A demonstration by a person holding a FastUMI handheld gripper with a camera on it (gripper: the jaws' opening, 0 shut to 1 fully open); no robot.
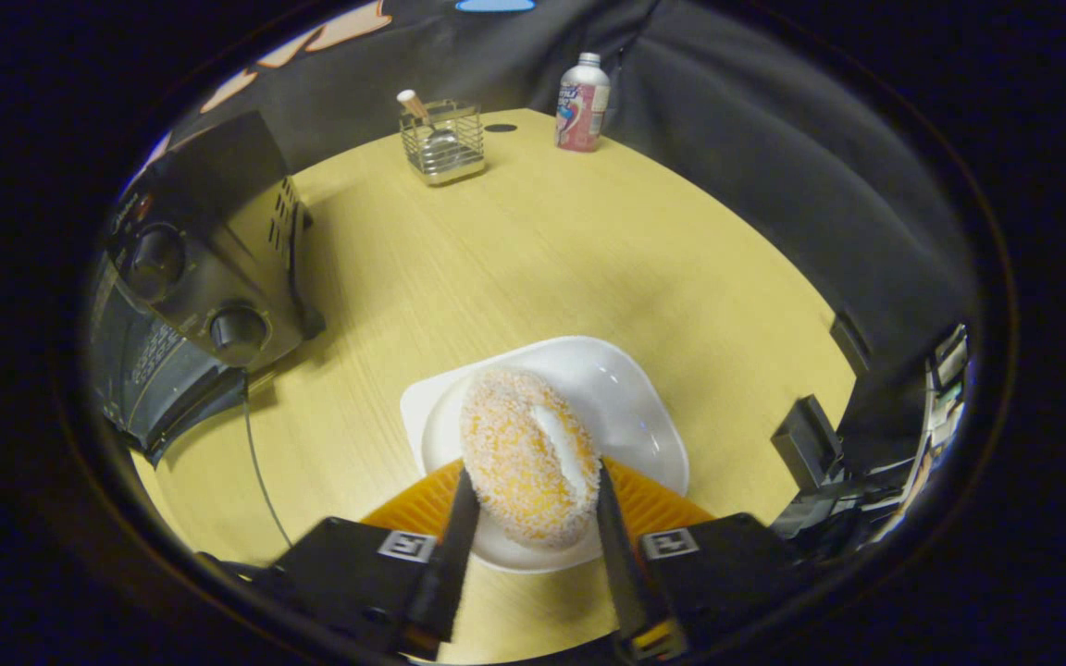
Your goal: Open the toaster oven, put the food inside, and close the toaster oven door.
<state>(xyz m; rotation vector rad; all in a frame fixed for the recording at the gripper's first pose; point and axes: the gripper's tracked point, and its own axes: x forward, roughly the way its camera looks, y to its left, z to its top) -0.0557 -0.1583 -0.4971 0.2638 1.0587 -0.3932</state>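
Sugary and orange, the donut sits squeezed between both fingers of the gripper. The gripper tilts down over the white plate. The toaster oven stands nearby, its door open.

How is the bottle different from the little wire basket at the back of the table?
The bottle is tall and narrow with a cap; the wire basket is low, boxy and open on top. The bottle has solid printed sides; the basket is see-through wire, with a wooden-handled utensil leaning inside. Both stand upright near the far edge of the table, well beyond the gripper, whose jaws press both sides of the sugared pastry above the white plate.
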